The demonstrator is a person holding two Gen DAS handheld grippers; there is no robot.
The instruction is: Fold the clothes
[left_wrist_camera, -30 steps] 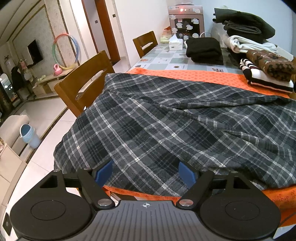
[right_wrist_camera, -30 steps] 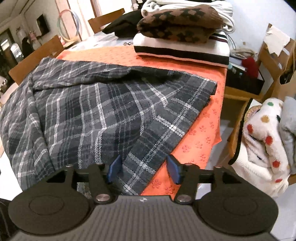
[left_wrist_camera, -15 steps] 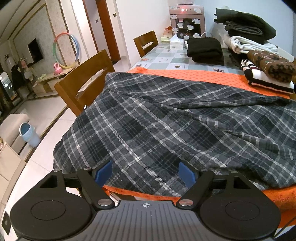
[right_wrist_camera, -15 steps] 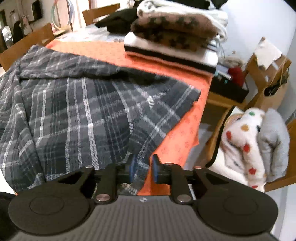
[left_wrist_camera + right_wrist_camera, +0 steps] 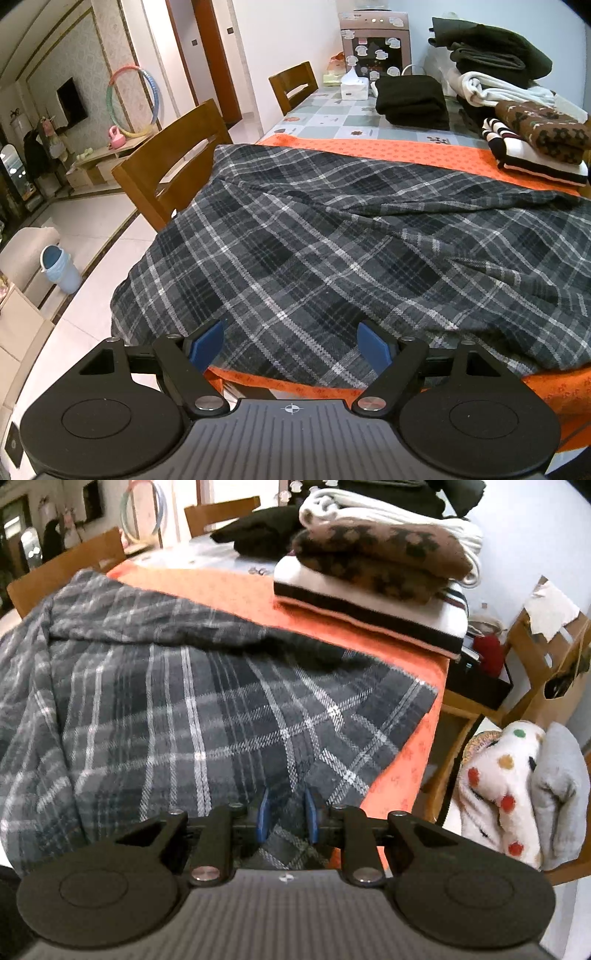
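Since the earlier frames, the right gripper (image 5: 286, 818) has closed its blue pads from a wide gap to a narrow one, pinching the near hem of the dark grey plaid flannel garment (image 5: 207, 716) at the bottom centre of its view; the motion blur suggests it is moving. Over the same time the left gripper (image 5: 291, 345) has barely changed: its 2 blue pads (image 5: 205, 345) stand wide apart at the lower centre of the left view, over the near edge of the same plaid cloth (image 5: 332, 251), holding nothing.

That garment lies spread and creased across the middle of both views on an orange patterned table cover (image 5: 388, 151), with its left side hanging over the table edge toward a brown wooden chair (image 5: 173, 158).

I judge the step in hand to be taking hold of the near hem, 1 grip made and 1 still open, so the fold itself is not yet begun. The next move likely calls for the left pads to come down and close on the hem in front of them, so both grips can lift together and carry the near edge toward the far side.

Farther back, at the upper right of the left view, a stack of folded knitwear (image 5: 535, 144) sits beyond the plaid cloth, and a folded black garment (image 5: 412, 98) lies behind it.
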